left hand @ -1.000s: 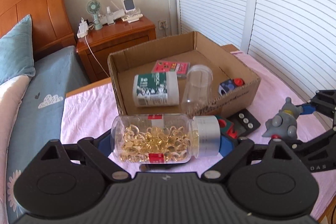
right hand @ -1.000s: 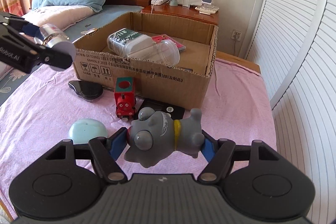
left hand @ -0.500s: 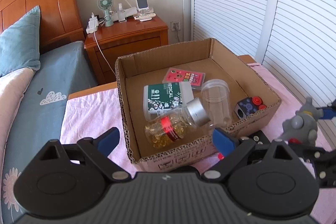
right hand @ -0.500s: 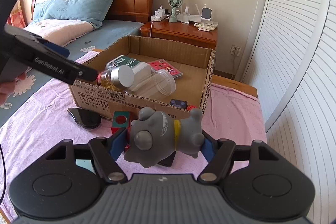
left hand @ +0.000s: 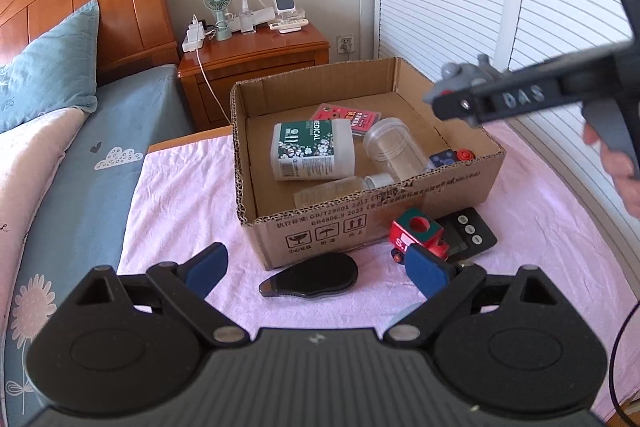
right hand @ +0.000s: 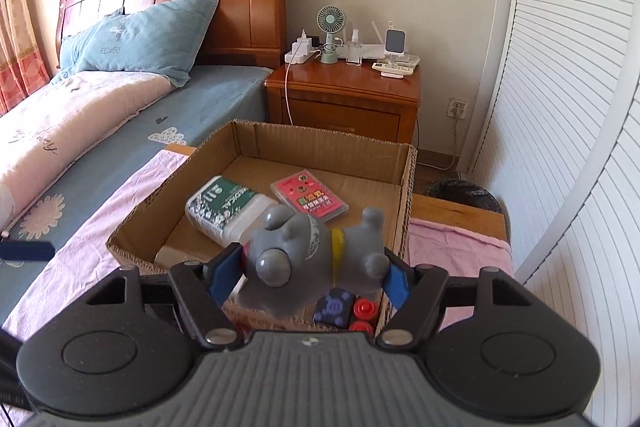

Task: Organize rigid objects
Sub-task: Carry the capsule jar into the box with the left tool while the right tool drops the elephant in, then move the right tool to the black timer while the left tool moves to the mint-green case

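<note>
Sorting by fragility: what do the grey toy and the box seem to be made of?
Grey toy dog: likely soft vinyl or rubber, judging by its matte moulded skin and glossy bulging eye. Box: corrugated cardboard, with fluted cut edges and a plain brown printed face.

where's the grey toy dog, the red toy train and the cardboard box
grey toy dog (right hand: 308, 263), right wrist view, on its belly between the fingers.
red toy train (left hand: 418, 233), left wrist view, on its green top block.
cardboard box (left hand: 360, 223), left wrist view, on its printed front wall.
</note>
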### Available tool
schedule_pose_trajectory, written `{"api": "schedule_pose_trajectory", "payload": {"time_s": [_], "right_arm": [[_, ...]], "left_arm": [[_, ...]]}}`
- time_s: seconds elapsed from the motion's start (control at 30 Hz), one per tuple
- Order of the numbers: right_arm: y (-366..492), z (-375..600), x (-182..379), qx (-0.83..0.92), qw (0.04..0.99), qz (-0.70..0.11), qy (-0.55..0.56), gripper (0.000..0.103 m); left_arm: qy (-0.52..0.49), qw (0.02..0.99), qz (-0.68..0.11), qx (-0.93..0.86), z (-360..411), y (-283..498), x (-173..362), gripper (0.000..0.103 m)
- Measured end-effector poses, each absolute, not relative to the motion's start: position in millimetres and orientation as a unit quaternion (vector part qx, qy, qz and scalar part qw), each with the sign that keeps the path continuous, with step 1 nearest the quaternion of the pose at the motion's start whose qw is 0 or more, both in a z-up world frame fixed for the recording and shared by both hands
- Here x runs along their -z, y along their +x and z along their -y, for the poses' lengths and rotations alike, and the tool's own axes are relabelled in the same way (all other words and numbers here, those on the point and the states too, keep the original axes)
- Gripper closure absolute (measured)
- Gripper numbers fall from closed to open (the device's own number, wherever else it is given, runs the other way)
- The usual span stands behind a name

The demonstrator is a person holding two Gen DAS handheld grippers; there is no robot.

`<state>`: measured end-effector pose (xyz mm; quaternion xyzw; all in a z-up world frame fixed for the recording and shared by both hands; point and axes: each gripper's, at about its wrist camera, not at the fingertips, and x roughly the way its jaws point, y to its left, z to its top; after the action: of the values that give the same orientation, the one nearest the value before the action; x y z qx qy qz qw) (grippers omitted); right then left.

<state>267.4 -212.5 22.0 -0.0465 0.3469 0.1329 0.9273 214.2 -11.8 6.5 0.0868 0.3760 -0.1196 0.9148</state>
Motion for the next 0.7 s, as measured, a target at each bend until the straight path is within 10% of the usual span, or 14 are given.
{"api": "schedule_pose_trajectory", "payload": {"time_s": [0.23,0.37,0.7], "right_arm": [[335.5,198.6,-23.8,-0.117,0.925,-0.359,-0.033,0.027],[346.8,196.9,-19.9,-0.112,0.929,-0.352,-0.015,0.000],[297.3,193.1,-16.6,-0.108,0.925,-0.361,-0.044,0.000]], "left_arm": [[0.073,0.916,-0.378,0.113,3.2,206.2,-3.9,0.008],[0.070,0.915,-0.383,0.105,-2.8,206.8,-2.8,0.008],[0.061,0.918,-0.381,0.097,-10.3,202.5,-5.2,0.008]]}}
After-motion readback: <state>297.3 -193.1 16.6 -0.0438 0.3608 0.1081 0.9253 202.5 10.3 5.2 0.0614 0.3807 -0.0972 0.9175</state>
